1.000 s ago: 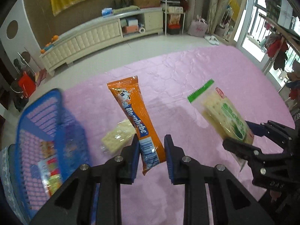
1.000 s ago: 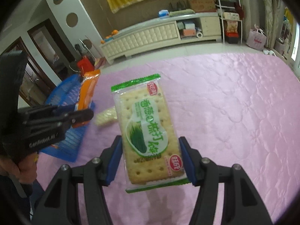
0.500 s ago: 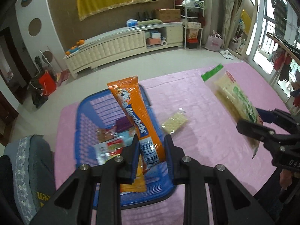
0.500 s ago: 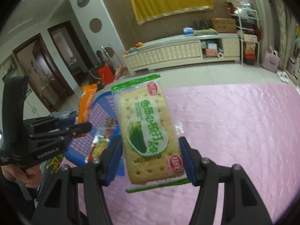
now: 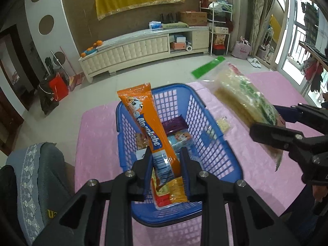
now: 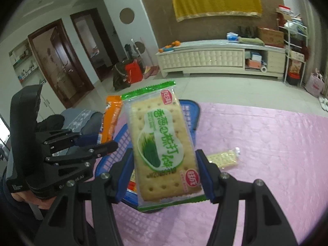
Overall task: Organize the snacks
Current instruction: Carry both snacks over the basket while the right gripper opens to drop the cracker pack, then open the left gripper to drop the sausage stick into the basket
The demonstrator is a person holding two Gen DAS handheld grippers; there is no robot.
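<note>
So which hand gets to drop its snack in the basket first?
Probably the left. The left hand-held gripper holds the orange snack right above the blue basket. The right hand-held gripper holds the cracker pack off to the basket's side.

Pink-clothed table with blue basket, small cracker packet.

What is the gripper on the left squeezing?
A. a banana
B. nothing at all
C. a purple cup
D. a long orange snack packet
D: the left gripper is pinched on the lower end of the long orange snack packet, holding it above the blue basket.
</note>
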